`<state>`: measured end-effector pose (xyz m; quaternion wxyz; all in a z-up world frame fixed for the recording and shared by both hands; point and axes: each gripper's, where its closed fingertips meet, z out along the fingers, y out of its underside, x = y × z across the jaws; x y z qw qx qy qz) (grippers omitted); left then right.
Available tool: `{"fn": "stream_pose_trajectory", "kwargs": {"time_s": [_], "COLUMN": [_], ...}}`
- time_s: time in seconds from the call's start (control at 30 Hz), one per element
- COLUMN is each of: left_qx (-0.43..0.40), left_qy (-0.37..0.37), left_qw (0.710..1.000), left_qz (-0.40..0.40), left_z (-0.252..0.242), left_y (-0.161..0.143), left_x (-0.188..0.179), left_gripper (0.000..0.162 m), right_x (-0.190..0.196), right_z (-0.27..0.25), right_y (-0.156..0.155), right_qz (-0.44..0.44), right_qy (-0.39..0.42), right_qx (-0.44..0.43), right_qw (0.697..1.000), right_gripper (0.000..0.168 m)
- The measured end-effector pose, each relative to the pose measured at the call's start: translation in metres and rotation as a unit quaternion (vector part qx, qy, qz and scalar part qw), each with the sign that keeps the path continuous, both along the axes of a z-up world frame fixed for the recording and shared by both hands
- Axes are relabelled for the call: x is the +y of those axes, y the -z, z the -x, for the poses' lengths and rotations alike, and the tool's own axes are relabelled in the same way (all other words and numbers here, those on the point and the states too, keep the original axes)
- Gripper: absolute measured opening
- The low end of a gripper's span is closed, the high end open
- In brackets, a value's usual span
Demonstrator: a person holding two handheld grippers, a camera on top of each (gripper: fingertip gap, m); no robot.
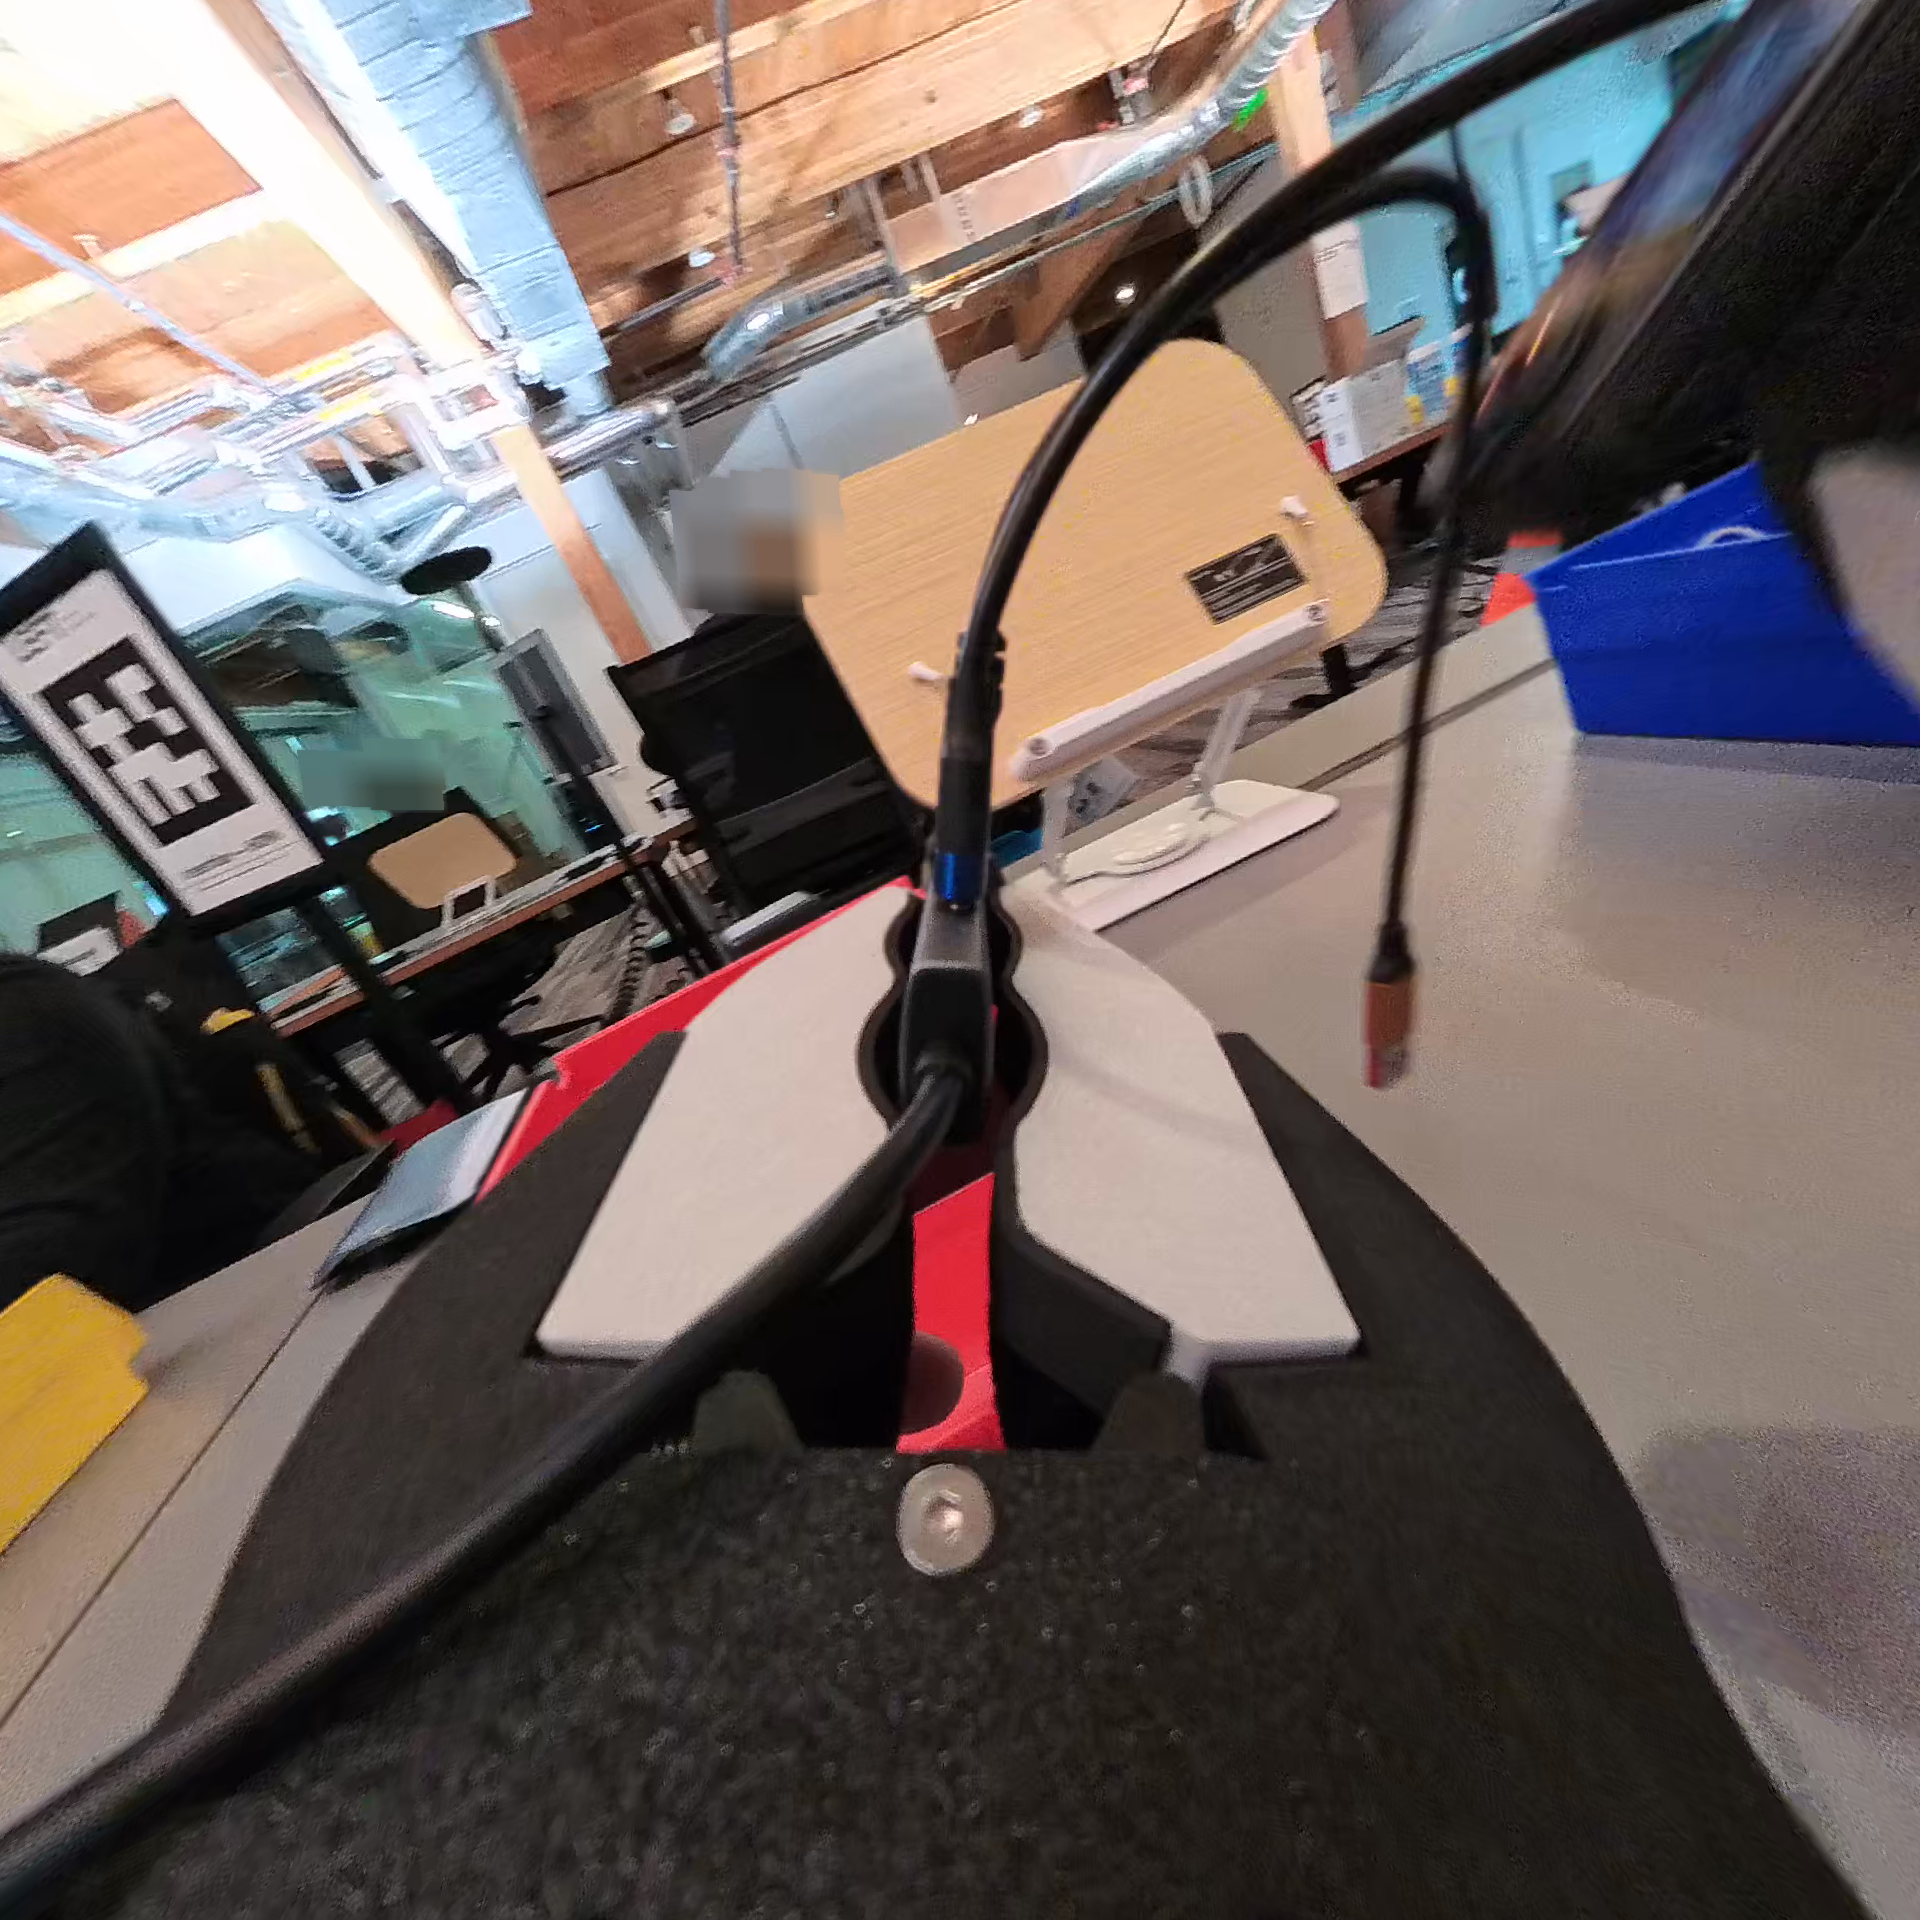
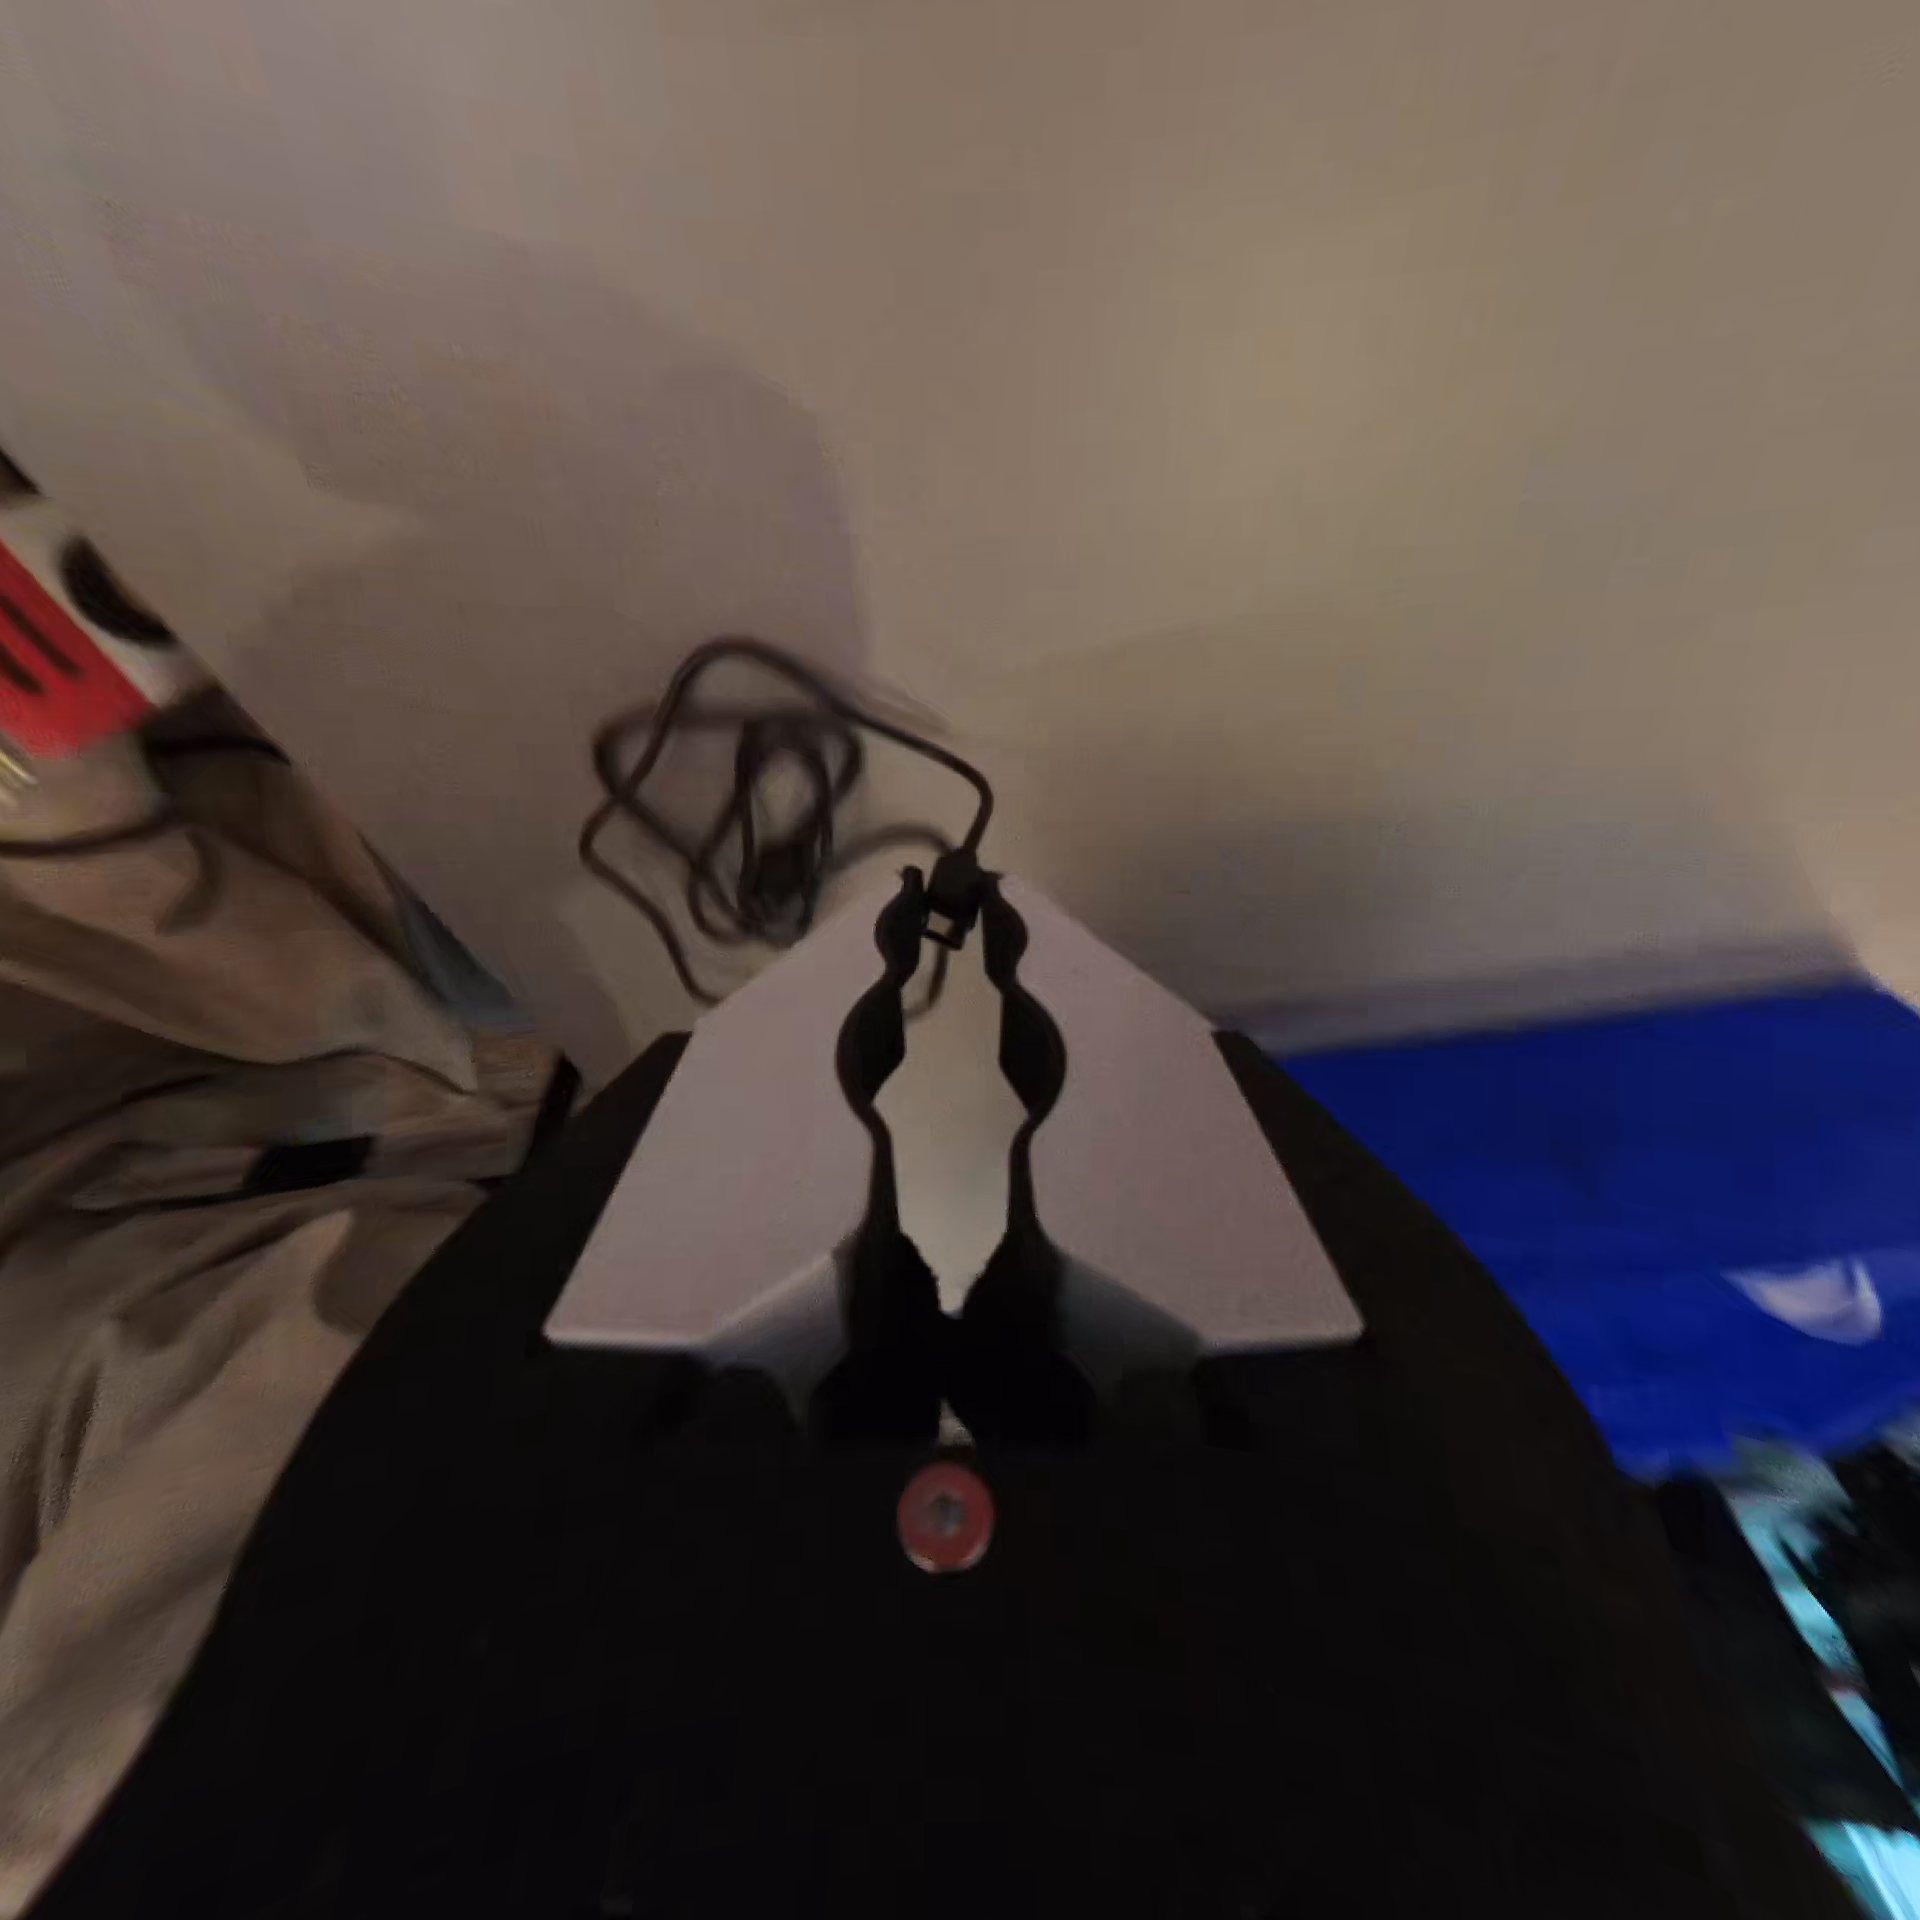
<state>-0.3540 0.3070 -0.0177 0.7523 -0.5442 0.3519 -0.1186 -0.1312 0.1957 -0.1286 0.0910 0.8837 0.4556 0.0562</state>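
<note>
Left claw (image 1: 951, 997) clamped on black connector (image 1: 943, 982), cable (image 1: 1049, 468) arcing up-right. Right claw (image 2: 948, 914) pinching plug (image 2: 954, 883) of coiled cable (image 2: 727, 800) on counter (image 2: 1351, 416). Cables light, floppy; rigid plug best grip point.

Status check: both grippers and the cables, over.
Left gripper shut on black plug. Right gripper pinching cable connector; rest coiled on table. Orange-tipped cable dangles right.

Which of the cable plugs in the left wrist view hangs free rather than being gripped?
The orange-tipped plug, dangling right of the left gripper; the blue-ringed plug sits between its fingers.
</note>
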Motion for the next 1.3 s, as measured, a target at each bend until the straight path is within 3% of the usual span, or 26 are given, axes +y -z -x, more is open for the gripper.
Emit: {"fn": "stream_pose_trajectory", "kwargs": {"time_s": [0.1, 0.2, 0.37, 0.53, 0.7, 0.73, 0.8, 0.87, 0.93, 1.0, 1.07, 1.2, 1.3], "left_qx": [-0.018, -0.035, -0.036, -0.018, 0.018, 0.023, 0.033, 0.038, 0.042, 0.043, 0.048, 0.052, 0.055], "left_qy": [-0.02, -0.022, 0.011, 0.078, 0.113, 0.117, 0.127, 0.129, 0.135, 0.139, 0.142, 0.147, 0.15], "left_qw": [1.0, 0.999, 0.999, 0.997, 0.993, 0.993, 0.991, 0.991, 0.99, 0.989, 0.989, 0.988, 0.987], "left_qz": [0.007, 0.028, 0.033, 0.003, -0.014, -0.016, -0.019, -0.022, -0.02, -0.019, -0.019, -0.02, -0.018], "left_z": [0.017, 0.028, 0.024, 0.001, -0.022, -0.025, -0.031, -0.034, -0.037, -0.039, -0.041, -0.044, -0.046], "left_y": [-0.001, 0.003, 0.006, 0.004, 0.009, 0.01, 0.013, 0.014, 0.016, 0.018, 0.018, 0.019, 0.021], "left_x": [0.007, 0.01, 0.002, -0.022, -0.037, -0.038, -0.041, -0.042, -0.043, -0.044, -0.045, -0.048, -0.049], "left_gripper": [0.01, 0.01, 0.011, 0.01, 0.01, 0.01, 0.01, 0.01, 0.01, 0.01, 0.01, 0.01, 0.011], "right_x": [0.041, 0.064, 0.072, 0.029, 0.012, 0.009, 0.0, -0.017, -0.035, -0.042, -0.045, -0.033, -0.026], "right_z": [0.042, 0.058, 0.046, 0.021, -0.001, -0.005, -0.015, -0.026, -0.032, -0.035, -0.031, -0.027, -0.031], "right_y": [0.033, 0.036, -0.002, -0.01, -0.083, -0.092, -0.082, -0.041, -0.003, 0.021, 0.032, 0.05, 0.063], "right_qz": [0.007, -0.037, -0.194, -0.321, -0.413, -0.415, -0.394, -0.33, -0.29, -0.293, -0.286, -0.275, -0.27], "right_qy": [0.036, 0.072, 0.113, 0.061, 0.073, 0.079, 0.101, 0.121, 0.132, 0.143, 0.171, 0.191, 0.193], "right_qx": [0.136, 0.271, 0.462, 0.503, 0.542, 0.533, 0.479, 0.395, 0.346, 0.335, 0.362, 0.354, 0.298], "right_qw": [0.99, 0.959, 0.858, 0.8, 0.729, 0.733, 0.778, 0.848, 0.883, 0.884, 0.871, 0.873, 0.895], "right_gripper": [0.01, 0.021, 0.032, 0.036, 0.03, 0.03, 0.033, 0.032, 0.029, 0.023, 0.019, 0.019, 0.01]}}
